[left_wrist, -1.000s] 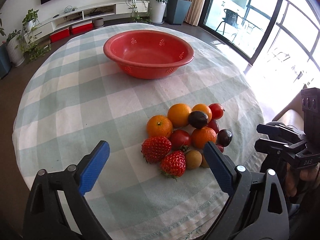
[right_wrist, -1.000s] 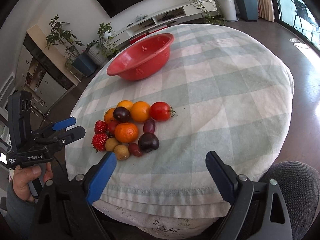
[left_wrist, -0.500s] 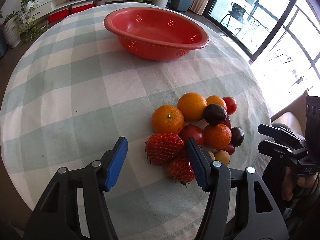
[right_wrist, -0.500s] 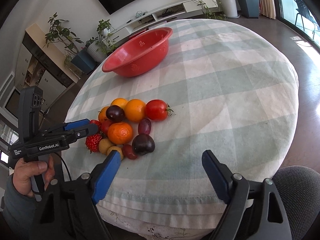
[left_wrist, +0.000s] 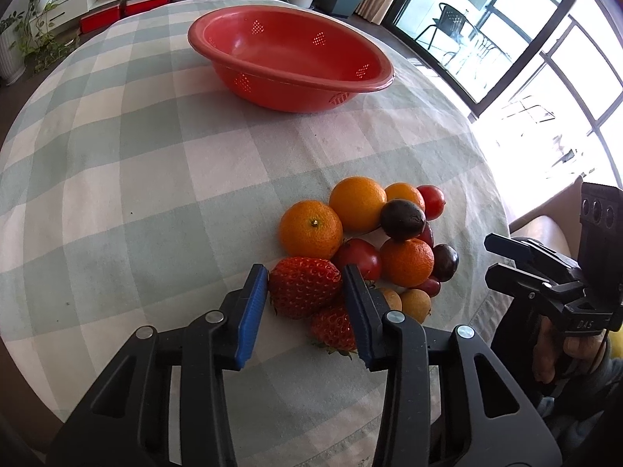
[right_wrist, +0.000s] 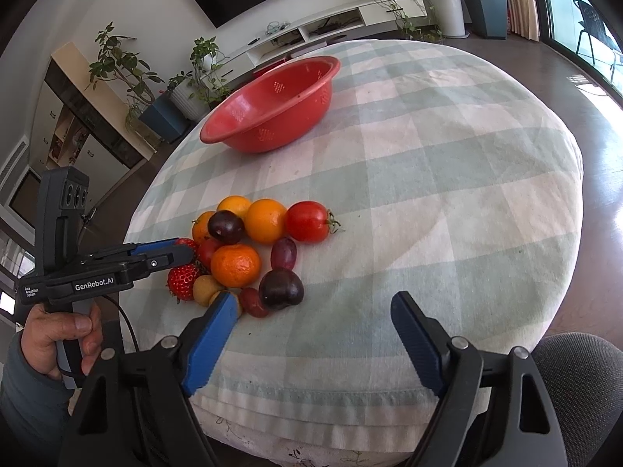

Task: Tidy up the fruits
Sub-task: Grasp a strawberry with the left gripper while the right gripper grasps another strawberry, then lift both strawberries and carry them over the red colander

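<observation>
while closing on the large strawberry at the near edge of the fruit pile on the checked tabletop, left gripper jaws touching both its sides. right gripper jaws spread wide, holding nothing, beside the pile. red colander well apart behind.

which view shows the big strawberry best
The left wrist view: the big strawberry fills the gap between the left gripper's blue fingers, seeds and all. In the right wrist view that gripper hides nearly all of it; only a red sliver shows above the fingers.
</observation>
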Tool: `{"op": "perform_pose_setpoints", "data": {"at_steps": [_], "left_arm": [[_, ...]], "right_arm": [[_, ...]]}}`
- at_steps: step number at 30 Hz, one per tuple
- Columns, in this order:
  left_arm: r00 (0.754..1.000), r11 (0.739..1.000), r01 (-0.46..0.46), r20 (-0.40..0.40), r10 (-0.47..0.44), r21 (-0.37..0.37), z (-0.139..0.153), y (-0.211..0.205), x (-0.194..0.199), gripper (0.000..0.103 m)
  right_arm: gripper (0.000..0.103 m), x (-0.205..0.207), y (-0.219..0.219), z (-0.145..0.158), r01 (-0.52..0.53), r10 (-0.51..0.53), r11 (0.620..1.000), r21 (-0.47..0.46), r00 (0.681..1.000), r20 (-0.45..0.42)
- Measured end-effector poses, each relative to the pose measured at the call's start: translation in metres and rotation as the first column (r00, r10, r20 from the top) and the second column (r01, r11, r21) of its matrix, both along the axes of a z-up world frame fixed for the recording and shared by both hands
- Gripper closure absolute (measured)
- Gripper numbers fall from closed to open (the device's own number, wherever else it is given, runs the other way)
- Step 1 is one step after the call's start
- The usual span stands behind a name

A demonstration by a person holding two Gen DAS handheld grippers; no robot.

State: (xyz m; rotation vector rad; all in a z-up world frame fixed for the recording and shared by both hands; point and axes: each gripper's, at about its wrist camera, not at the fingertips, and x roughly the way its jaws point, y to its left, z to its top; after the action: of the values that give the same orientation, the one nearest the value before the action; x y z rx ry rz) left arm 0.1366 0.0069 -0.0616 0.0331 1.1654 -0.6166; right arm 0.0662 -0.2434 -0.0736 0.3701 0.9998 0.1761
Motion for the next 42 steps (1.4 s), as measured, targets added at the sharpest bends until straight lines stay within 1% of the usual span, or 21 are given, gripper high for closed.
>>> {"op": "perform_pose_setpoints", "data": {"at_steps": [7,11,18,23,26,29,32,34,37,38,42], "left_arm": [[1.0,1.0,-0.001,-0.011,0.0,-0.027,0.0,0.007,0.001,0.066],[1.0,0.999,-0.008,-0.005,0.008,-0.035,0.002,0.012,0.001,0.067],[1.0,0.999,-0.007,0.0,0.007,-0.034,0.002,0.015,0.0,0.067],[0.999,1.0,-0.021,0.029,0.021,-0.013,0.009,0.023,0.002,0.068],[0.998,0.999,-0.038,0.047,0.038,-0.011,0.014,0.032,-0.001,0.068],[0.996,0.998,-0.061,0.071,0.062,-0.018,0.022,0.044,-0.006,0.068],[0.991,0.995,-0.093,0.092,0.097,-0.04,0.03,0.059,-0.014,0.068],[0.987,0.992,-0.113,0.106,0.117,-0.049,0.034,0.068,-0.02,0.068],[0.983,0.989,-0.132,0.119,0.139,-0.063,0.038,0.08,-0.03,0.068],[0.982,0.988,-0.138,0.122,0.145,-0.065,0.038,0.084,-0.032,0.068],[0.978,0.985,-0.151,0.135,0.16,-0.08,0.04,0.095,-0.04,0.068]], "right_arm": [[0.019,0.002,0.0,0.001,0.005,-0.005,1.0,-0.001,1.0,-0.003],[0.019,0.003,0.0,0.003,0.007,-0.007,1.0,-0.005,1.0,0.002],[0.019,0.005,0.001,0.002,0.0,0.0,1.0,-0.004,1.0,-0.005],[0.019,0.004,0.006,0.004,-0.019,0.019,1.0,-0.007,1.0,0.01],[0.019,0.004,0.017,0.009,-0.055,0.055,0.998,-0.006,0.998,0.028],[0.019,0.007,0.04,0.017,-0.129,0.129,0.992,-0.009,0.99,0.053],[0.021,0.013,0.072,0.023,-0.234,0.234,0.972,-0.013,0.969,0.083],[0.023,0.02,0.092,0.025,-0.289,0.291,0.957,-0.04,0.952,0.097],[0.03,0.032,0.115,0.02,-0.354,0.358,0.933,-0.055,0.93,0.085],[0.033,0.036,0.12,0.017,-0.364,0.368,0.929,-0.065,0.927,0.074],[0.039,0.049,0.135,0.004,-0.375,0.379,0.92,-0.111,0.925,0.02]]}}
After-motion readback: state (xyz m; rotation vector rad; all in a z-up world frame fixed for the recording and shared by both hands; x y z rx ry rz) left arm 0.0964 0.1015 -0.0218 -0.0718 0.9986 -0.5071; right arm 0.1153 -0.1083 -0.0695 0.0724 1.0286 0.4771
